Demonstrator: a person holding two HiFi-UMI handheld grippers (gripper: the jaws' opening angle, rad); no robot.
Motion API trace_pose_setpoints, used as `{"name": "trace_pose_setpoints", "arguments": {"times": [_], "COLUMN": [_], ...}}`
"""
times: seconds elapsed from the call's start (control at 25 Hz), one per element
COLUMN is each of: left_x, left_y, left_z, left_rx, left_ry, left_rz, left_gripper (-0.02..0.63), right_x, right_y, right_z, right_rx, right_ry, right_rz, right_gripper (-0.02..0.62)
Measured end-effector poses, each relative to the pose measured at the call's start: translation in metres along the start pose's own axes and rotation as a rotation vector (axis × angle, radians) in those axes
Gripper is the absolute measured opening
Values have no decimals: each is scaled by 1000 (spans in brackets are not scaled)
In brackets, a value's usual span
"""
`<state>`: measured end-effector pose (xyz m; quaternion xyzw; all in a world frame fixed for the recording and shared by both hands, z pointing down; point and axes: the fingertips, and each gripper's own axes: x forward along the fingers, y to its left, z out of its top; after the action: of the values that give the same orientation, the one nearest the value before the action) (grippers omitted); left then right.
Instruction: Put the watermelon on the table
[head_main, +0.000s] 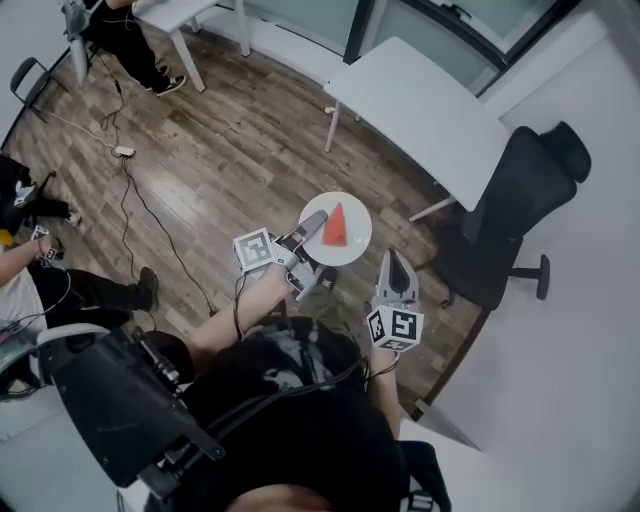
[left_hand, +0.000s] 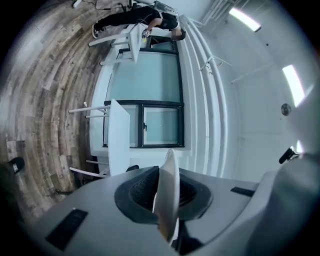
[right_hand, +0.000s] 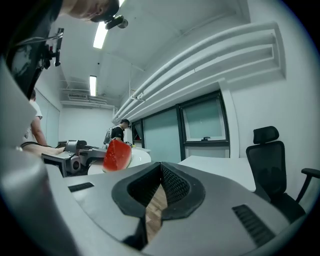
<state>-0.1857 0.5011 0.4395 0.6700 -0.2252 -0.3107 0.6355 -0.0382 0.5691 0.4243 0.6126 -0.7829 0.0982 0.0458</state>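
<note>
Left gripper is pointing toward the white table, which is standing well apart across the wood floor. Its jaws are pressing nearly together on the thin rim of a white plate, holding it level like a tray, I judge, so that nothing slides off. The watermelon slice is lying on that plate, not yet on the table, while the right gripper is hanging just beside it, jaws closed on nothing, probably being kept spare.

The head view looks steeply down from above onto the wooden floor. The left gripper view, rolled sideways, and the upright right gripper view both face the white table.
</note>
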Motion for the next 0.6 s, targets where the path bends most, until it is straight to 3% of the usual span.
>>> {"name": "trace_pose_setpoints", "arguments": {"times": [0.24, 0.48, 0.6], "left_x": [83, 135, 169], "left_y": [-16, -15, -7], "left_z": [5, 19, 44], "left_rx": [64, 13, 1], "left_ry": [26, -20, -30], "left_rz": [-43, -69, -60], "left_gripper": [28, 28, 28], "right_x": [48, 92, 131], "right_y": [-63, -86, -102], "right_z": [21, 49, 55], "right_rx": [60, 39, 74], "right_ry": [-27, -59, -46], "right_rz": [43, 115, 117], "right_gripper": [11, 11, 11]}}
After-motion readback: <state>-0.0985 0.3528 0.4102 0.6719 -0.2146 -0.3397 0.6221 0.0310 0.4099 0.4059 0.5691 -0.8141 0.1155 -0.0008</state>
